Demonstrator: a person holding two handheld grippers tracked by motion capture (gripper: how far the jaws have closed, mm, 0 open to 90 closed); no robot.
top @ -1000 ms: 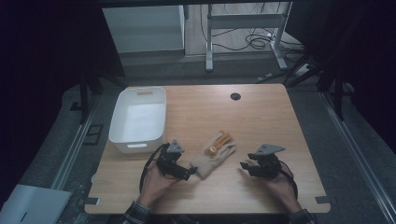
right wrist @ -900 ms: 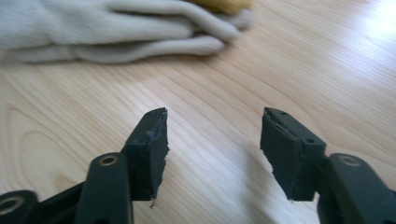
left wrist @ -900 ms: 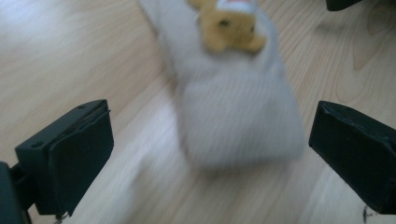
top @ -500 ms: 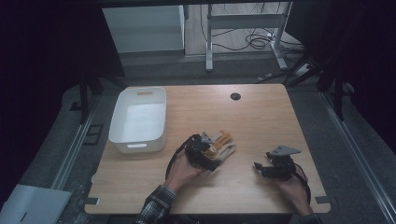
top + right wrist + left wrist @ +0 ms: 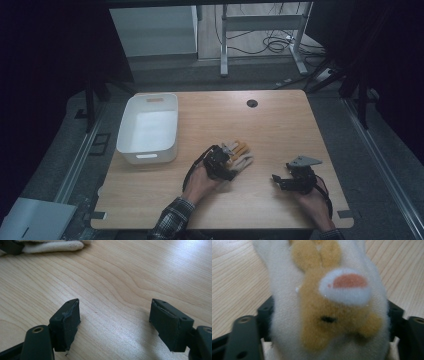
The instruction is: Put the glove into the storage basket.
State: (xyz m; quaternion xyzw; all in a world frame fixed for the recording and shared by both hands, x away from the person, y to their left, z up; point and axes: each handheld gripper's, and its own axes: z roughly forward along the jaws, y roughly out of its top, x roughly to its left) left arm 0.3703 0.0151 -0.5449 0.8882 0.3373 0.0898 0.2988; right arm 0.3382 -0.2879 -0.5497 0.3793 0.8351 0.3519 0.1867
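A white and tan plush toy (image 5: pixel 241 154) lies on the wooden table (image 5: pixel 285 135) near its middle front. My left gripper (image 5: pixel 230 162) stands open around it, one jaw on each side of the toy's body. In the left gripper view the plush toy (image 5: pixel 324 297) sits close up between the two wide-set jaws of the left gripper (image 5: pixel 329 325), showing a tan patch and a white and orange spot. My right gripper (image 5: pixel 278 180) rests open on the table to the right, apart from the toy. In its own view the right gripper (image 5: pixel 115 317) holds nothing, and a corner of the plush toy (image 5: pixel 50 246) lies far off.
A white plastic bin (image 5: pixel 148 156) stands at the left of the table with nothing in it. A round black cable hole (image 5: pixel 252 103) sits near the back edge. Dark floor, desk legs and cables lie beyond the table.
My left gripper has moved right and forward to the plush toy and now has it between its jaws. The right gripper has shifted slightly right.
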